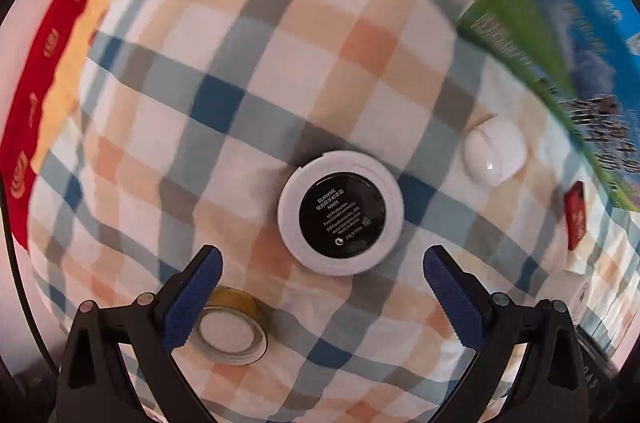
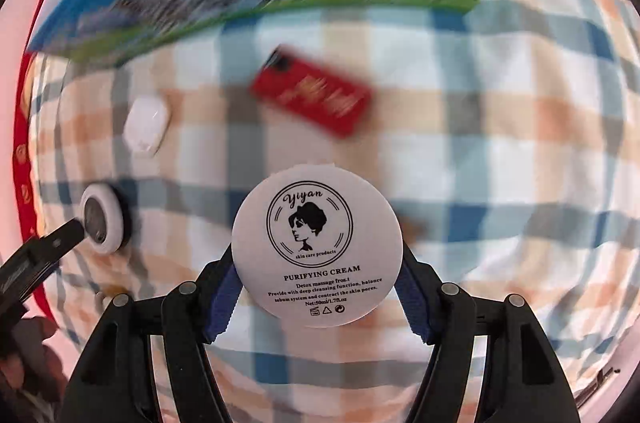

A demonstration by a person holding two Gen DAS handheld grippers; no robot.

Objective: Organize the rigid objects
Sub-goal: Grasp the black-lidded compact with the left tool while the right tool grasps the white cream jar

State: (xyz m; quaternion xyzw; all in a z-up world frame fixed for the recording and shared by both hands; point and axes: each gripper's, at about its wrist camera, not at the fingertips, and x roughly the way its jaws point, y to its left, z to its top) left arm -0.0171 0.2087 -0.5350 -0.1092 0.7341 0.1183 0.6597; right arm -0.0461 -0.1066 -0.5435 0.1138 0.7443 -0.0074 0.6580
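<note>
Directly ahead of the left gripper (image 1: 322, 297), whose jaws are standing spread and empty, a round cosmetic compact (image 1: 341, 211) is lying label-up on the checked cloth (image 1: 248, 71), with a tape roll (image 1: 230, 331) just beside the left finger. Alongside, the right gripper (image 2: 318, 297) is pinching a purifying cream jar (image 2: 317, 245) above open cloth.
</note>
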